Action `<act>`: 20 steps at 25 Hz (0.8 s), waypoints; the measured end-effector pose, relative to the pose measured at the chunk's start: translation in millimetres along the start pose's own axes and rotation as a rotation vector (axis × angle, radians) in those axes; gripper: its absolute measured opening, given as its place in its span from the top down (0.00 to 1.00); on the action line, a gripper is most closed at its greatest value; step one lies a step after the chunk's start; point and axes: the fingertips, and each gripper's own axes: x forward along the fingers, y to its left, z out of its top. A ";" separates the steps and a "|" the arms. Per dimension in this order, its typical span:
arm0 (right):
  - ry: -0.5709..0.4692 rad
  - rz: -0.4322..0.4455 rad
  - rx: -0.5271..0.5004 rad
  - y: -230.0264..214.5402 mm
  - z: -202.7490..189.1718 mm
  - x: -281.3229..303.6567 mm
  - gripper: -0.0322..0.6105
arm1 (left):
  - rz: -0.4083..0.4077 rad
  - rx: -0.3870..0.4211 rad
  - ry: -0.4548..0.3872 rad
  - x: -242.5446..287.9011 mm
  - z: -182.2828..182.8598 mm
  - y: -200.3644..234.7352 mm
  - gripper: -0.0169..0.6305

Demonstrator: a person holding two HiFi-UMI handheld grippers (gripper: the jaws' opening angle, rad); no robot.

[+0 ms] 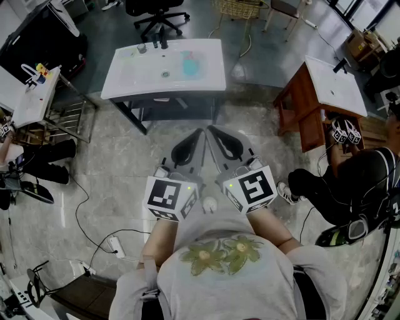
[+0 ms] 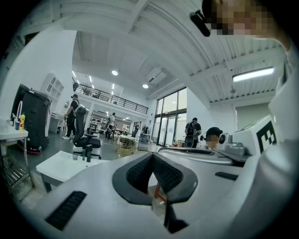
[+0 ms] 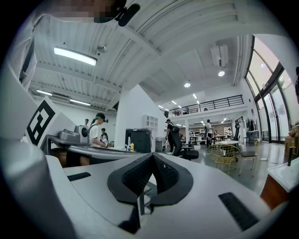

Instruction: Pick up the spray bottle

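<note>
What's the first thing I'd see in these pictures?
Two big grey plastic grippers, the left gripper and the right gripper, sit side by side in the middle, jaws shut and empty. Ahead of them stands a white sink table with a blue-green spray bottle on it.

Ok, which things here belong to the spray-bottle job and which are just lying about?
Job: teal thing, probably the spray bottle, on the white table; left tongs and right tongs, both shut, empty.
Lying about: office chair; wire basket; wooden stand; floor cables.

Spray bottle, perhaps, on table ahead (office chair behind it)
</note>
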 end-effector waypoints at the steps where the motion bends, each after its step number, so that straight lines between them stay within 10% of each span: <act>1: 0.005 -0.002 0.003 -2.1 -2.2 3.0 0.92 | -0.001 -0.002 0.005 3.0 -1.4 2.6 0.96; 20: 0.049 -0.041 0.023 -55.3 -24.3 162.2 0.91 | -0.112 -0.003 0.068 97.2 6.2 140.3 0.96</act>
